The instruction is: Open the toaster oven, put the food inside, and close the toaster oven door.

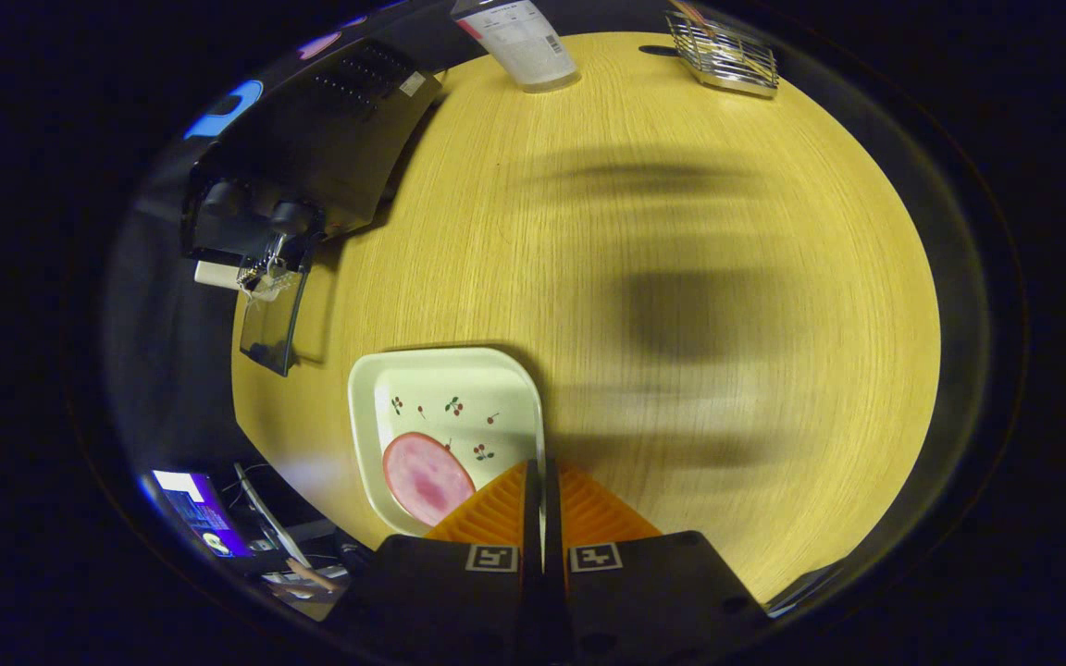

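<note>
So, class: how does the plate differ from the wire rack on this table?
The plate is solid and cream with cherry prints; the wire rack is open metal. The plate lies just ahead of the gripper, whose jaws are together on its rim; the rack sits far beyond. Both rest on the table.

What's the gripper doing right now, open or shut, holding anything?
Gripper: shut on the rim of the plate, which carries the ham slice.
</note>
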The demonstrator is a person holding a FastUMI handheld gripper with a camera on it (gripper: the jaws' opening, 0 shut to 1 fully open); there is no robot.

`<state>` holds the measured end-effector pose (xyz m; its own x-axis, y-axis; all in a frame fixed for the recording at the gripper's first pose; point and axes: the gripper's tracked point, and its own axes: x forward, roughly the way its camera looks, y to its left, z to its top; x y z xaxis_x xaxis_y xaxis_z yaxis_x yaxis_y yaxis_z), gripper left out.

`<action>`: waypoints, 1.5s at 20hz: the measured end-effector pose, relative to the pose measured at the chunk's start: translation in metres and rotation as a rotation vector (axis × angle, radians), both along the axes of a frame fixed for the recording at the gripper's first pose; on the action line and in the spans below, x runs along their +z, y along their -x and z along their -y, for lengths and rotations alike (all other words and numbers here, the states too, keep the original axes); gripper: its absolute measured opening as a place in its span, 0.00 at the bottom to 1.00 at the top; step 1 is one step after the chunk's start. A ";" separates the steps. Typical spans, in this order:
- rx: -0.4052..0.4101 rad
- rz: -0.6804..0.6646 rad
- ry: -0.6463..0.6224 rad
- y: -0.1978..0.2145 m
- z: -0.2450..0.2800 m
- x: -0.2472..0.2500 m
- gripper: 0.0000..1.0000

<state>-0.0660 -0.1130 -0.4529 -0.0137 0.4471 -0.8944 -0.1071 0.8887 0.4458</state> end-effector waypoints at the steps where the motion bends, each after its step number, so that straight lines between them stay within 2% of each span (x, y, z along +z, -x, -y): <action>1: -0.011 -0.020 -0.033 0.005 -0.003 0.001 0.06; 3: -0.064 -0.060 -0.127 0.014 -0.014 0.004 0.06; 9: -0.258 -0.072 -0.276 0.028 -0.029 0.025 0.06; 14: -0.436 -0.054 -0.339 0.040 -0.053 0.062 0.05; 23: -0.726 -0.061 -0.414 0.060 -0.177 0.109 0.06; 26: -0.842 -0.075 -0.428 0.051 -0.219 0.113 0.06; 30: -0.950 -0.069 -0.422 0.032 -0.265 0.111 0.06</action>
